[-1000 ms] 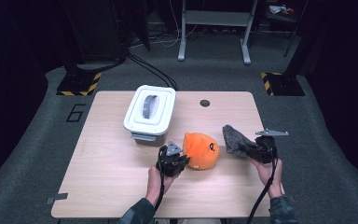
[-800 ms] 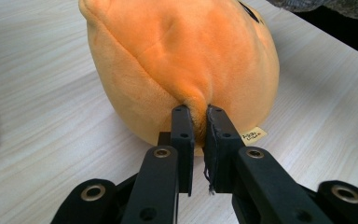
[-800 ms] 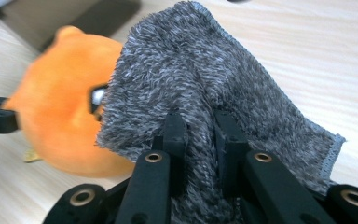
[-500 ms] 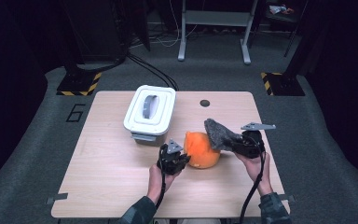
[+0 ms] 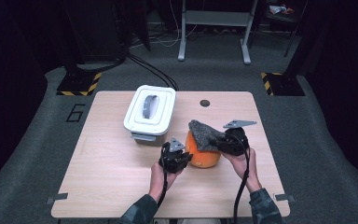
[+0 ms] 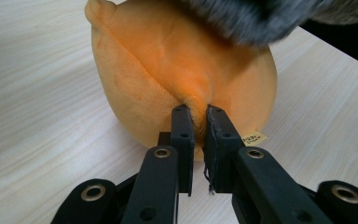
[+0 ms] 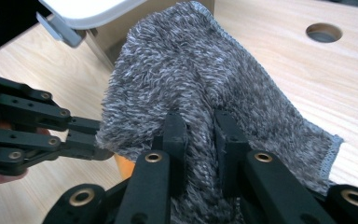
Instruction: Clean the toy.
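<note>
Left of the orange plush toy (image 5: pixel 204 153): white lidded box (image 5: pixel 149 111), just apart on the table (image 5: pixel 98 182). At its near-left side: left gripper (image 6: pixel 196 116), pinching a fold. Over its top: grey cloth (image 5: pixel 206 136), clamped in right gripper (image 7: pixel 200 123).

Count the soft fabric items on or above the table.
2: an orange plush toy near the table's front middle, and a grey cloth held over it, partly covering its top.
</note>
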### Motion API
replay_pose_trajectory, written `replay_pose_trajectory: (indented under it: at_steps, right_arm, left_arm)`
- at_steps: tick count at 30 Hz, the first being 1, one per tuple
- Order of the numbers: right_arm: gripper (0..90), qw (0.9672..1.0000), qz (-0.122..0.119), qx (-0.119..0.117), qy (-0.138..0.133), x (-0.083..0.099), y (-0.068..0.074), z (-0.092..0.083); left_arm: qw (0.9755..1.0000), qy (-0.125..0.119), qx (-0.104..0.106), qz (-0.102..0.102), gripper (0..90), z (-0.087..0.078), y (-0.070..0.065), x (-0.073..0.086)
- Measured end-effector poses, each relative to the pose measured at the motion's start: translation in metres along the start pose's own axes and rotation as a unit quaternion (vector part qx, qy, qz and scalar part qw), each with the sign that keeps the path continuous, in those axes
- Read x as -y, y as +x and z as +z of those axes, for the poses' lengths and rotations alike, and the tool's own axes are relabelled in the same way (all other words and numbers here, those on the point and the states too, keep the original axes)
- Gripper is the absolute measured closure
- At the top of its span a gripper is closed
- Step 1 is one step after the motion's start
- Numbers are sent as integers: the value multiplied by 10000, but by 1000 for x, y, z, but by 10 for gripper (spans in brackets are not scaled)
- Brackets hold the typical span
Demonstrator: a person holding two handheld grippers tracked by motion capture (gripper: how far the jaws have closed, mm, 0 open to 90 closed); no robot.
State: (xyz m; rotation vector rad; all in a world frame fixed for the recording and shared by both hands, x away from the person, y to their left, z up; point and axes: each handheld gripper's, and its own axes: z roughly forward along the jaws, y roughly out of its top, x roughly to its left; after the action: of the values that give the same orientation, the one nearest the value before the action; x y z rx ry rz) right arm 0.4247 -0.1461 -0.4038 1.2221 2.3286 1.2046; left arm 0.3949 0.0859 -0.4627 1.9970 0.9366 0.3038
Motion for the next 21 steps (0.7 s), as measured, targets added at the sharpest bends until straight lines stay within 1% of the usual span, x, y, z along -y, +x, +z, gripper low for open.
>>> replay_pose_trajectory:
  at_steps: [1,3,5,6,7,8,10,12,13,14,15,16,17,18,20,21]
  right_arm:
    - [774,10000,13,-22,27,0,0,3]
    - [774,9999,-49,-2,119,1,1,8]
    - [775,9999,-49,-17,157,3,1,11]
    - [775,9998,-19,-10,182,4,1,12]
    - [775,9999,-24,-19,164,6,1,14]
    - [776,9997,-4,9,240,7,0,15]
    - [777,9997,28,-48,258,8,-2,18]
    - [778,9995,46,-45,300,10,-3,22]
    - [778,9995,40,-48,302,11,-3,23]
    - [777,9994,46,-60,323,11,-4,23]
    - [776,9995,51,-45,307,12,-4,24]
    - [774,9995,23,-67,314,13,-5,24]
    - [770,9995,30,-85,304,13,-5,24]
    - [756,9996,4,-61,291,12,-4,23]
    - [701,9996,-39,-61,258,10,-2,20]
    - [658,9996,-93,-44,267,9,-1,18]
  left_arm:
    - [10000,-3,5,-6,829,0,0,0]
    - [10000,-10,14,-10,828,0,0,0]
    - [10000,-41,7,-31,822,1,0,0]
    - [10000,-37,11,-48,805,1,1,0]
    - [10000,-18,-11,-36,773,2,2,0]
    - [10000,-22,-9,-40,704,2,2,0]
    - [9998,-8,-131,-131,541,4,4,0]
    - [9996,73,-152,-212,499,8,8,2]
    - [9995,53,-99,-288,514,10,9,3]
    - [9995,48,-7,-313,576,11,9,4]
    - [9996,79,13,-262,612,12,9,4]
    - [9998,102,5,-195,660,13,8,4]
    - [9998,90,-21,-168,696,14,6,3]
    - [9998,88,-10,-151,724,14,6,3]
    - [9999,56,-14,-151,758,13,5,3]
    - [9999,74,-18,-119,771,13,5,3]
